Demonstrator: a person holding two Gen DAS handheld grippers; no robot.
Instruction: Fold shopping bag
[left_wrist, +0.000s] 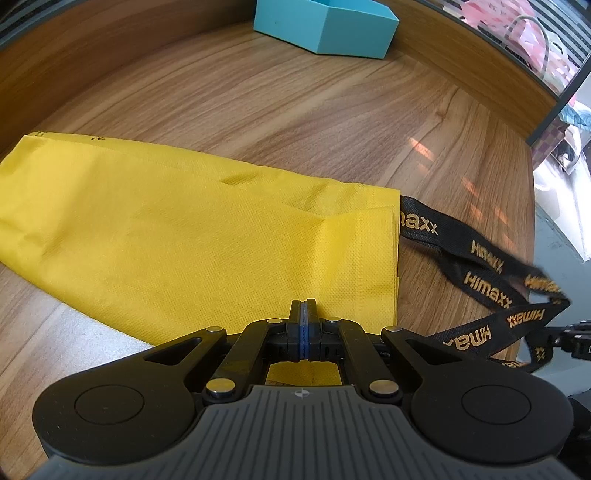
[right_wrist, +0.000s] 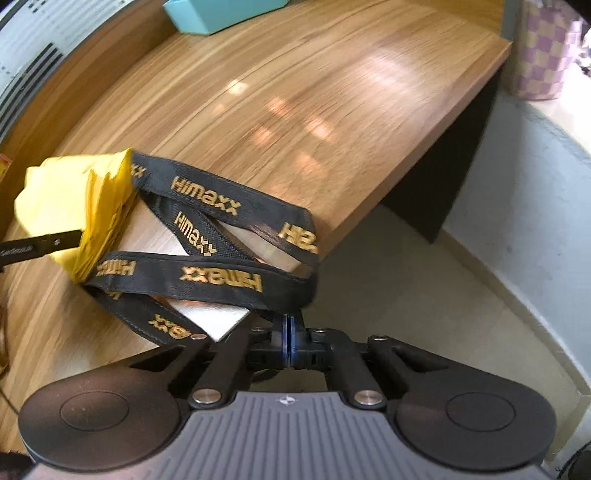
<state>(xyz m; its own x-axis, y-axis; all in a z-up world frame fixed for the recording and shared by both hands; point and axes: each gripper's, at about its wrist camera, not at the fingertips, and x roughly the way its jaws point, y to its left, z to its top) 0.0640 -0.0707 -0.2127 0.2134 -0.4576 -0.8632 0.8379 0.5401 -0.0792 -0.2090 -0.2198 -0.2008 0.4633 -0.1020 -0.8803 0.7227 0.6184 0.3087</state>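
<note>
Office-type room: wood-laminate desk (right_wrist: 332, 92), teal box (left_wrist: 325, 26), window blinds (right_wrist: 22, 74).

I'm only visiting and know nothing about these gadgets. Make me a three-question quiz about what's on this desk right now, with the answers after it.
1. True or false: the yellow bag lies flat on the wooden desk.
2. What word is printed on the black straps?
3. What is the right gripper shut on? A. the teal box B. the black straps C. nothing

Key
1. True. It lies flattened, with its straps trailing off one end.
2. Himaxx, in gold letters.
3. B. Its jaws are closed where the straps gather at its tip, near the desk corner. The left gripper is shut on the yellow bag's near edge.
</note>
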